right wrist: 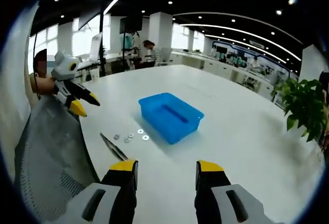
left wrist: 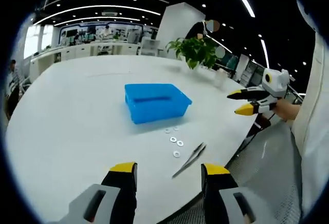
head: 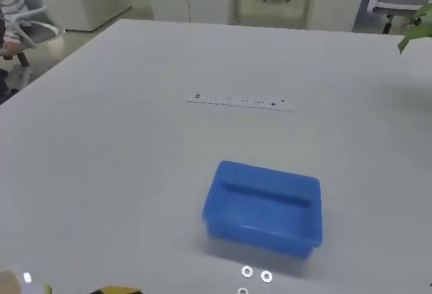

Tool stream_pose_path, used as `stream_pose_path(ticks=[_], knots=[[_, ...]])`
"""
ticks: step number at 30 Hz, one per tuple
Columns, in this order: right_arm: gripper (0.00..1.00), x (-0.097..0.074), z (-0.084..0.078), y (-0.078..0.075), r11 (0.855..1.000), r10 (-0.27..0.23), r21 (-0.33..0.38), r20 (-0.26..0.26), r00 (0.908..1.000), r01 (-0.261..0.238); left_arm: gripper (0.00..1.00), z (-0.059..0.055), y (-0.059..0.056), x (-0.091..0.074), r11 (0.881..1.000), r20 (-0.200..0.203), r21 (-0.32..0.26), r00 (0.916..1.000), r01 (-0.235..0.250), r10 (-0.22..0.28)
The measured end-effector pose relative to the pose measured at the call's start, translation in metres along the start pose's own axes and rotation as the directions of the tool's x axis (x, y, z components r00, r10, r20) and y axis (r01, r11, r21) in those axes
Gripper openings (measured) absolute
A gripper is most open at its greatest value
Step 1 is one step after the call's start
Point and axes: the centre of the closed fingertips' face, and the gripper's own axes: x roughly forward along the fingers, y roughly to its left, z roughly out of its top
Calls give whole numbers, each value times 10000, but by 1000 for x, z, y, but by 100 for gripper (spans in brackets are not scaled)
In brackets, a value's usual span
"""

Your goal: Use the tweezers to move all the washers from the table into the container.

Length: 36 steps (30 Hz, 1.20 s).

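A blue container [head: 263, 206] stands on the white table [head: 121, 145] with three washers [head: 247, 272] just in front of it. In the left gripper view, several washers [left wrist: 177, 142] lie between the container [left wrist: 154, 100] and the metal tweezers [left wrist: 189, 160]. My left gripper [left wrist: 169, 169] is open and empty, hovering near the table edge. My right gripper [left wrist: 239, 103] hangs beyond the edge to the right, jaws apart. In the right gripper view, my right gripper [right wrist: 166, 166] is open above the table, short of the washers [right wrist: 131, 135], tweezers [right wrist: 114, 147] and container [right wrist: 170, 115]. The left gripper [right wrist: 88, 107] shows at the left.
A strip of sockets [head: 239, 100] is set into the table's middle. A potted plant [left wrist: 195, 52] stands at the far side. A mesh chair back [right wrist: 51, 157] sits close to the table edge. A person sits at the far left [head: 8, 17].
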Motion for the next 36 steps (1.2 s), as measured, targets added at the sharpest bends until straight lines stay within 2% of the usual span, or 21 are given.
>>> stream_pose_path(ticks=[1,3,5,7,8,10,12,13,15,17,19,21,24,25,26,27,28,29,30,31,36], knots=[[37,7,2,6,9992,407,-58,-45,9992,-407,46,0,1,2,9998,-131,212,9999,13,-10],[32,17,7,14,9966,800,-216,-31,9968,-801,40,0,-2,5,9982,-399,424,9984,419,-402],[27,27,7,25,9893,1434,-238,-138,9896,-1437,34,3,-3,10,9966,-474,485,9968,663,-640],[24,35,6,35,9810,1903,-330,-224,9815,-1909,27,0,-8,15,9908,-878,495,9887,1260,-1213],[22,36,6,37,9789,2003,-355,-258,9794,-2011,25,1,-6,18,9904,-905,587,9887,1248,-1192],[19,43,3,46,9693,2390,-489,-414,9701,-2409,22,-4,-9,23,9817,-1371,913,9785,1671,-1538],[16,48,-1,52,9601,2670,-702,-581,9620,-2707,21,-6,-8,30,9739,-1654,1467,9750,1733,-1486],[15,50,-2,54,9585,2718,-718,-612,9604,-2758,20,-10,-9,32,9688,-1949,1585,9680,1904,-1583],[14,54,-5,59,9515,2953,-678,-704,9528,-2999,16,-12,-9,37,9663,-2085,1675,9650,1954,-1590],[13,57,-8,67,9412,3237,-725,-848,9423,-3299,14,-16,-10,40,9603,-2372,1779,9565,2148,-1700],[12,61,-15,73,9319,3433,-788,-1249,9309,-3542,11,-25,-10,42,9486,-2906,2080,9411,2385,-1729],[12,65,-23,78,9163,3619,-1154,-1717,9163,-3835,8,-31,-10,44,9306,-3295,2660,9309,2516,-1575],[12,71,-30,82,9021,3640,-1586,-2196,9052,-4012,6,-41,-10,46,9051,-3855,3271,9128,2716,-1346],[11,74,-32,84,8918,3696,-1808,-2378,8982,-4148,6,-44,-10,46,9012,-4017,3359,9071,2738,-1259],[11,74,-37,86,8835,3717,-1916,-2690,8885,-4275,5,-46,-8,47,8949,-4086,3555,9060,2696,-1106],[10,76,-36,86,8757,3690,-2188,-2721,8887,-4305,4,-45,-7,48,8859,-4098,3809,9072,2648,-949],[10,78,-38,87,8663,3710,-2352,-2876,8830,-4406,3,-47,-6,48,8685,-4242,4151,9021,2710,-788],[9,80,-40,86,8571,3662,-2569,-3057,8789,-4465,3,-48,-6,48,8582,-4339,4328,8982,2760,-701],[9,81,-41,87,8497,3673,-2711,-3111,8765,-4523,2,-44,-7,50,8450,-4158,4589,9068,2747,-690],[9,82,-41,87,8493,3658,-2714,-3159,8754,-4528,2,-46,-7,49,8465,-4256,4562,9027,2745,-634],[10,85,-42,88,8302,3829,-2847,-3337,8614,-4793,1,-46,-8,52,8126,-4352,4969,8976,3045,-702]])
